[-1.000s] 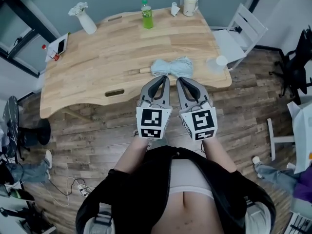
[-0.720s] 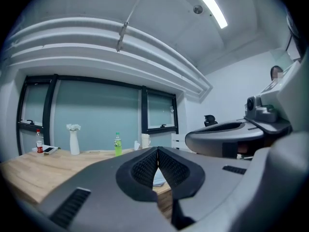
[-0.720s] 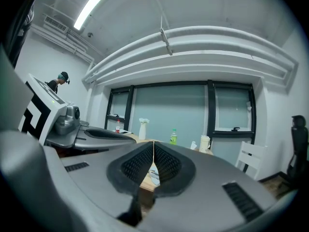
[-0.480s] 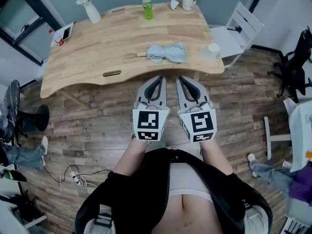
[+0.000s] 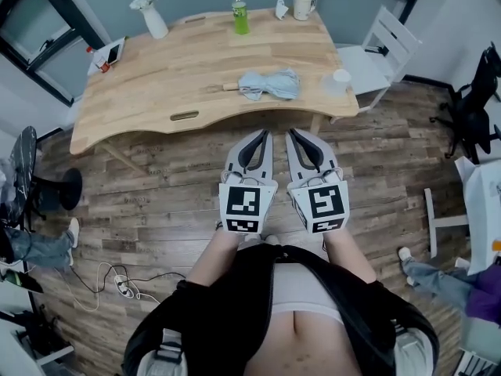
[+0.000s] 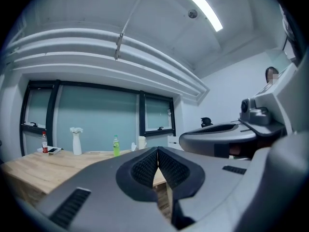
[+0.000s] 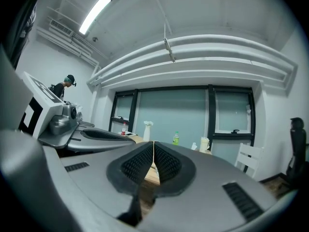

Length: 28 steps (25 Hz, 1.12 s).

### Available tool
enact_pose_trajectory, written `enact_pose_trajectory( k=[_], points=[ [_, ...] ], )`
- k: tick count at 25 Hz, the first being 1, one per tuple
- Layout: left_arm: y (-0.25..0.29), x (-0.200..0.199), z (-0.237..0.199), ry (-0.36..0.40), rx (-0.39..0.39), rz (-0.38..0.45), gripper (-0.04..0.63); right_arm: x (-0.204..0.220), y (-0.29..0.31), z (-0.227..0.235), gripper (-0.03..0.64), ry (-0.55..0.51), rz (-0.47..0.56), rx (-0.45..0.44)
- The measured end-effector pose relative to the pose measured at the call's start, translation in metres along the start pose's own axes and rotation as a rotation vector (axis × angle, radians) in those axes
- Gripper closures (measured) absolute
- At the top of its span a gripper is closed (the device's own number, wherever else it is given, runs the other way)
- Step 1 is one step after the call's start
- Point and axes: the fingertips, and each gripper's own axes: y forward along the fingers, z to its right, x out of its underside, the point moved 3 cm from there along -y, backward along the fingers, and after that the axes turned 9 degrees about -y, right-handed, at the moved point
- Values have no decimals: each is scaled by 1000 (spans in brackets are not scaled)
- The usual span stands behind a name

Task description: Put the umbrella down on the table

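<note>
The pale blue folded umbrella [image 5: 268,84] with a wooden handle lies on the wooden table [image 5: 156,92], near its front edge. Both grippers hover over the floor, short of the table and apart from the umbrella. My left gripper [image 5: 264,133] is shut and empty; in the left gripper view its pads [image 6: 158,152] meet with nothing between them. My right gripper [image 5: 292,133] beside it is shut and empty too, and in the right gripper view its jaws [image 7: 153,144] touch. The umbrella does not show in either gripper view.
On the table's far side stand a green bottle [image 5: 240,16], a white vase [image 5: 153,18] and a mug [image 5: 304,2]; a clear cup [image 5: 341,78] sits at its right end. A white chair [image 5: 387,41] is right of the table. Cables [image 5: 117,284] lie on the floor at left.
Both grippers have drawn back from the table's edge towards the person, still shut. The umbrella stays lying on the table.
</note>
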Motion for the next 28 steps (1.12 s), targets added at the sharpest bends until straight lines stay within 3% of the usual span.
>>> enact_pose_trajectory(
  k=[3,16,28],
  points=[
    [-8,8,3,17,-11,-9,588,5,-7,-7,586,33,8,-12],
    [-43,-3,14,20,-16,45,588,-8,-45,-28,586,-36,9,-2],
    [-145,17,33,23,22,31,588,-17,-116,-112,586,11,1,2]
  ],
)
